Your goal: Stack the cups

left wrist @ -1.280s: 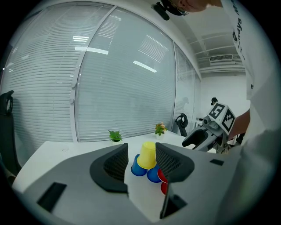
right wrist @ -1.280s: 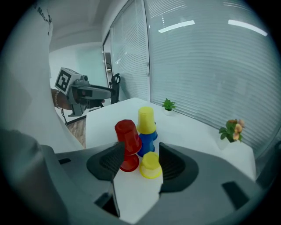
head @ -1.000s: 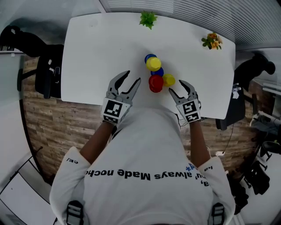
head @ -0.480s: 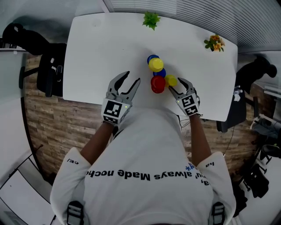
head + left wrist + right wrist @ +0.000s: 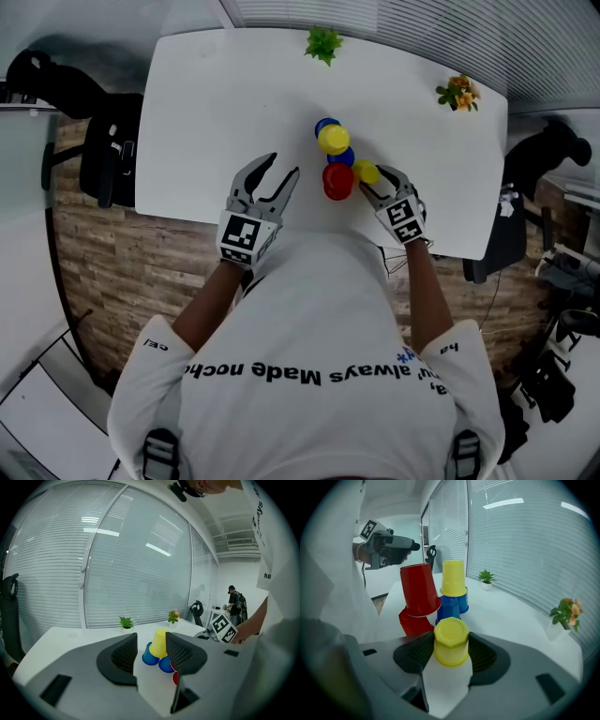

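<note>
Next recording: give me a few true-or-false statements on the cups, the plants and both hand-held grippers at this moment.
1. The right hand-held gripper has a yellow cup between its jaws. True: its jaws have just been closing, and the pads look pressed against the near yellow cup.
2. The left hand-held gripper holds a blue cup. False: its jaws stand apart with nothing between them.
3. Another yellow cup sits on top of the blue cups. True.
4. The red cups stand apart. False: the tilted red cup rests on the lower red cup.
5. The table has no plants. False: a green plant and a flowering plant stand at its far edge.
</note>
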`<state>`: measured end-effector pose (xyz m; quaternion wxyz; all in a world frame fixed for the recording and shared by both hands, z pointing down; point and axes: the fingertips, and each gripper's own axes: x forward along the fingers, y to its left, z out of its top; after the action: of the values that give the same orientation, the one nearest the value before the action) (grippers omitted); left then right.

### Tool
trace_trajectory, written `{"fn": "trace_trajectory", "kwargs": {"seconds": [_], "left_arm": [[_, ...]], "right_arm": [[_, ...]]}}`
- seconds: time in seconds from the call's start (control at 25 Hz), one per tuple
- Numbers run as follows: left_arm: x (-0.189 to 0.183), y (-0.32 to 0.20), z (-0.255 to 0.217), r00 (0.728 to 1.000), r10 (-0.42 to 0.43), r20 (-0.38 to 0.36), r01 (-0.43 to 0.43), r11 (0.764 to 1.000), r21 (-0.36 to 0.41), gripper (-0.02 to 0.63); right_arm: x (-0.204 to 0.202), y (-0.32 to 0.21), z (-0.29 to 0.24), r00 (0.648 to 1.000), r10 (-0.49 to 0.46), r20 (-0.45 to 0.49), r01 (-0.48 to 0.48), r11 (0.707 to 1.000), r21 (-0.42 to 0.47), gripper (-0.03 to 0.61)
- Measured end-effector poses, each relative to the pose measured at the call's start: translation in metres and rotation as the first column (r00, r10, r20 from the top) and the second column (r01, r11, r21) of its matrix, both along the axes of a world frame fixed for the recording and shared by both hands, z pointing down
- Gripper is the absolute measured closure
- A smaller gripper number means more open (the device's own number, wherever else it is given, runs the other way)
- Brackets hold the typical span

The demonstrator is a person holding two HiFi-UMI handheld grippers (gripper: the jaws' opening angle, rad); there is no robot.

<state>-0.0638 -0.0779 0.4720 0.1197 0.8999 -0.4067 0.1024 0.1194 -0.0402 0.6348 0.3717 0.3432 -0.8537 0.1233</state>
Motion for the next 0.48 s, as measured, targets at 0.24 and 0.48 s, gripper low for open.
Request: {"fn": "trace_trajectory", "kwargs": {"seconds": [0.24, 0.48], "left_arm": [[0.002, 0.0, -0.002, 1.0, 0.006, -0.007, -0.006, 1.0, 0.006, 0.405], [0.004, -0.001, -0.003, 1.0, 0.015, -0.01, -0.015, 1.0, 0.011, 0.405]], "right_arm": [[0.009, 0.006, -0.01, 1.0, 0.031, 0.005, -0.031, 1.0, -0.001, 0.338], [0.023, 0.009, -0.037, 0.998, 0.066, 0.009, -0.066, 0.997, 0.025, 0.337]]}}
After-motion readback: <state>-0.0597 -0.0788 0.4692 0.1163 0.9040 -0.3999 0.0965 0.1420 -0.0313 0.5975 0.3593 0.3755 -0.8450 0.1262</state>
